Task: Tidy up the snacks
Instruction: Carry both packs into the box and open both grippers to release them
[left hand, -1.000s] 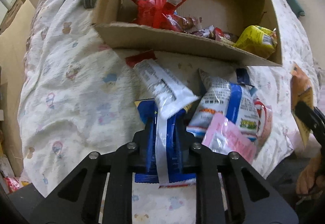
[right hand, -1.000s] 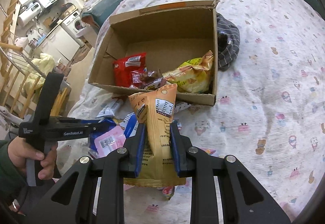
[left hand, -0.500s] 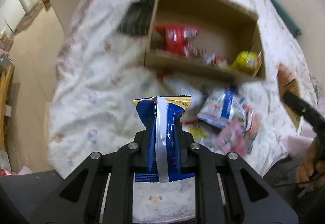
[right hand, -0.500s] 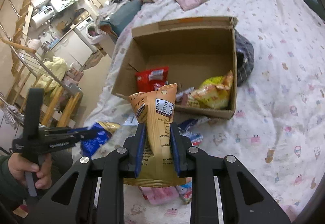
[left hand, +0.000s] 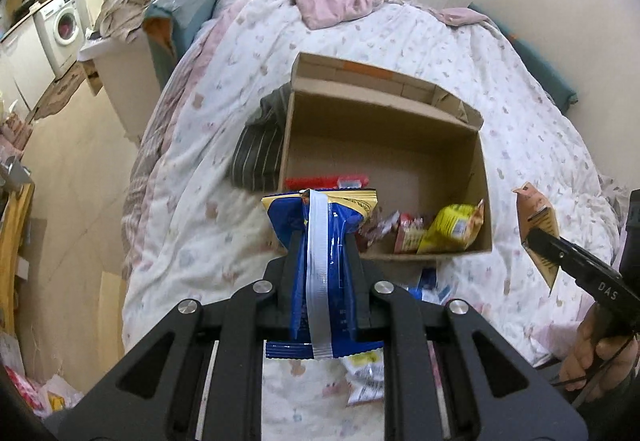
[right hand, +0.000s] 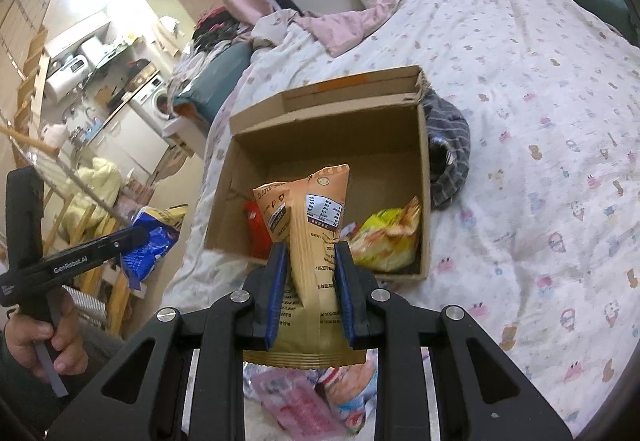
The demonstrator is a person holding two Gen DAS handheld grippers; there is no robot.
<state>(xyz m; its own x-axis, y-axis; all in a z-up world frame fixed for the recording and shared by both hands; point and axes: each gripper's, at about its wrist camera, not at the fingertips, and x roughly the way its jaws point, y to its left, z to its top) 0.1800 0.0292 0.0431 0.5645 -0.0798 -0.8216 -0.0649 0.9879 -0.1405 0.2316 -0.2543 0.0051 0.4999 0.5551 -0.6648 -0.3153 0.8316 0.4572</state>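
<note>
Holding a shiny blue snack bag with a silver stripe [left hand: 320,265], the left gripper [left hand: 323,253] has its jaws clamped tight on the bag's sides, up in the air in front of the near wall of the open brown cardboard box [left hand: 384,129]. The right gripper [right hand: 310,265] is squeezed shut on a tall orange-tan snack bag [right hand: 310,225], also lifted up, near the front of the same box.

Both bags look ready to go in, so this is likely the carrying step. Next, each bag needs to move over the box's near wall, go down inside, and then the jaws must let go.

The box sits in the middle of the white bed cover with little pictures [right hand: 540,121]. Inside, along its near wall, lie a red packet [left hand: 326,183], some small red wrapped snacks [left hand: 400,231], and a crinkly yellow bag [left hand: 452,227] in the near right corner. The back half of the box looks bare. More packets, one pink [right hand: 296,405], lie on the bed's near edge under the grippers.
</note>
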